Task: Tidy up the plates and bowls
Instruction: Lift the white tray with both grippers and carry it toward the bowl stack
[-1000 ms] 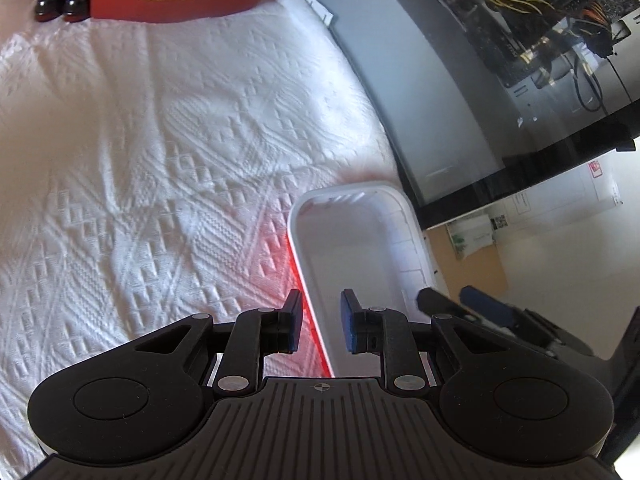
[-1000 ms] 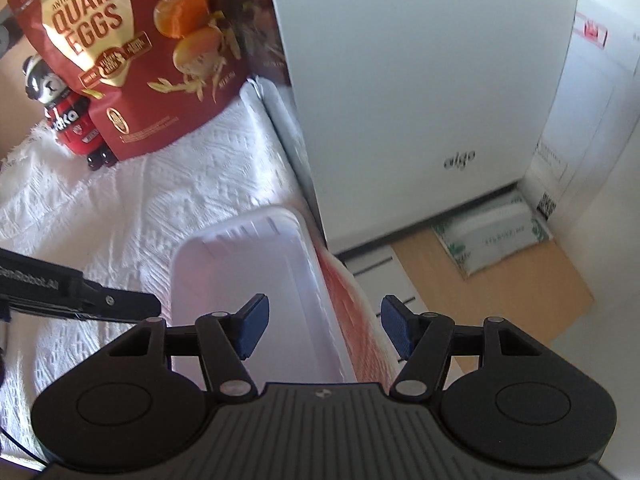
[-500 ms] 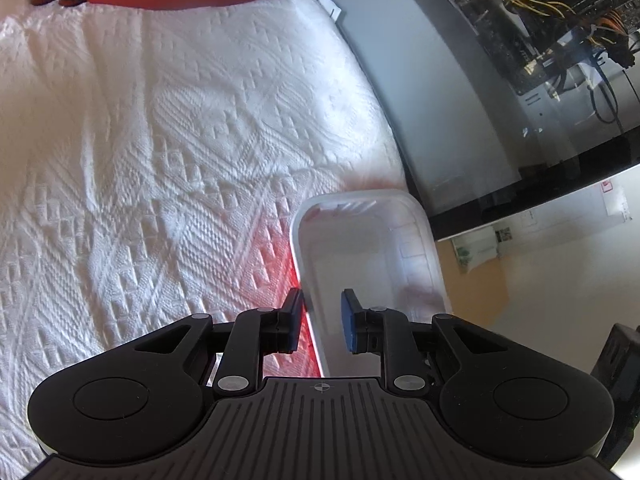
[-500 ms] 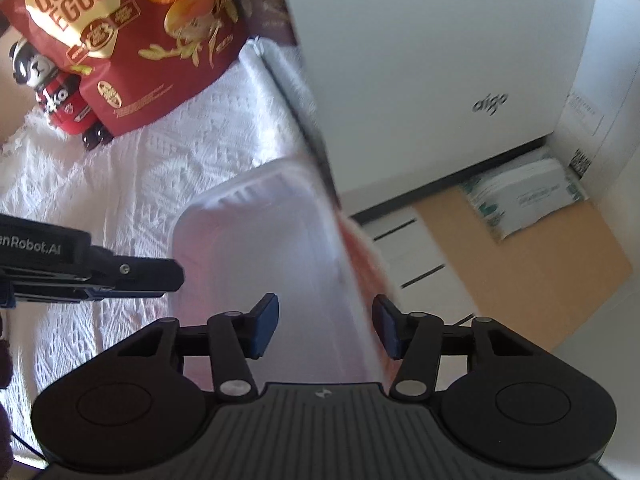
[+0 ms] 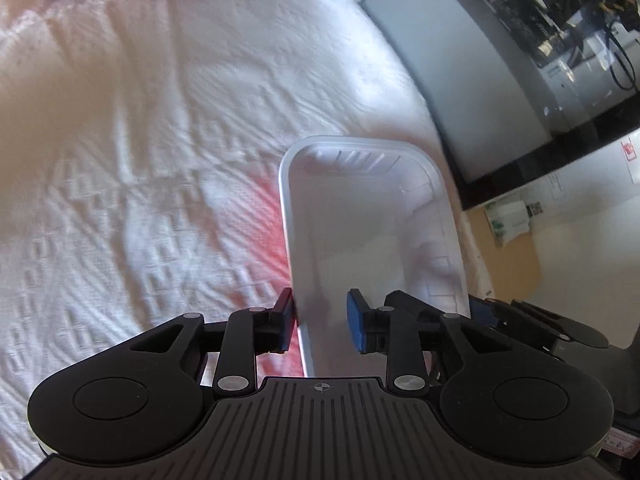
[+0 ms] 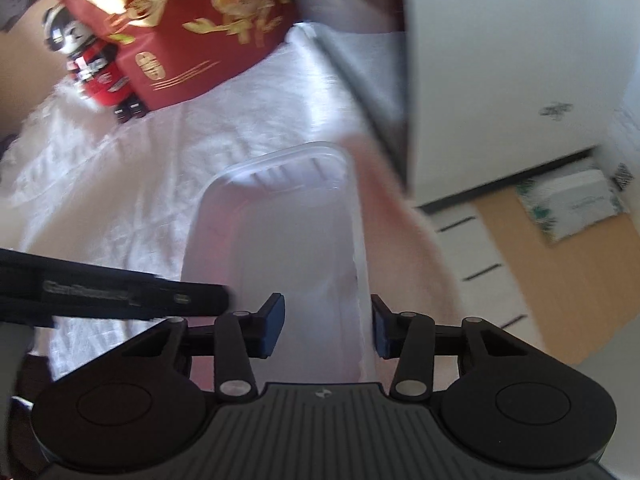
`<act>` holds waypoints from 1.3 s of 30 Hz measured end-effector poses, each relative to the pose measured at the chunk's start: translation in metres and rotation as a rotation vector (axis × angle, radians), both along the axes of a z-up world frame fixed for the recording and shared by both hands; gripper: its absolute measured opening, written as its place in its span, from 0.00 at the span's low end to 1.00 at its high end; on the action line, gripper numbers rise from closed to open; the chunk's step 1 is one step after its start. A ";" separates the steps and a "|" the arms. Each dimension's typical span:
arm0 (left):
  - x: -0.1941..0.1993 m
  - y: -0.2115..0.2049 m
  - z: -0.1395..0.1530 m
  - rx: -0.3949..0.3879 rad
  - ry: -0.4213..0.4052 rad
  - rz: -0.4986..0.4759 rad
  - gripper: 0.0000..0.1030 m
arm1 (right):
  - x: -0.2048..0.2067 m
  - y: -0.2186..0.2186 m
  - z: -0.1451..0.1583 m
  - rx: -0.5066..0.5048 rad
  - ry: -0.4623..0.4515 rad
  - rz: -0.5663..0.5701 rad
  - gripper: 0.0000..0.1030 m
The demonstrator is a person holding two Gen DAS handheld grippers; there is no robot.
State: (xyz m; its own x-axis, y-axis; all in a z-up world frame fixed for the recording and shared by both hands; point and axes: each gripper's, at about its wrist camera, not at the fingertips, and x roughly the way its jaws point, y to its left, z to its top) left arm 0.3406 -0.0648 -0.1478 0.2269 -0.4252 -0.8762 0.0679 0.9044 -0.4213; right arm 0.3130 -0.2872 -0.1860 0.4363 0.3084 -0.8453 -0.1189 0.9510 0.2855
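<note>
Item: white plastic container [image 5: 372, 232], rectangular, thin-walled, empty. Judged light and somewhat flexible; walls likely bow under a hard pinch, smooth rim may slip. Best hold: on the rim/upper wall of a long side, moderate force, no twisting.

Location: container rests on the white embossed cloth [image 5: 140, 160] covering the tabletop, near its edge by the computer case [image 6: 500, 60], well apart from the red snack bag [image 6: 192, 32].

Left tool [image 5: 322, 320]: straddles the container's left long wall, outer pad against or just beside it, inner pad apart inside the tub. Jaws have just been opening; state released, no clamp.

Right tool [image 6: 326, 326]: straddles the right long wall near the close end. Jaws have just been closing; a gap shows at the inner pad, so not yet clenched. Frame blurred, contact at the outer pad cannot be told
</note>
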 end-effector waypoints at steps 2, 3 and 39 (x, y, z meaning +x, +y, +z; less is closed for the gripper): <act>-0.004 0.015 0.004 0.014 -0.012 0.031 0.29 | 0.000 0.010 0.002 -0.009 -0.012 0.035 0.40; -0.006 0.024 0.007 0.020 -0.017 0.051 0.29 | 0.001 0.015 0.004 -0.003 -0.014 0.053 0.40; -0.089 0.214 0.013 0.137 0.071 0.482 0.17 | -0.010 0.209 0.010 0.150 0.034 0.583 0.41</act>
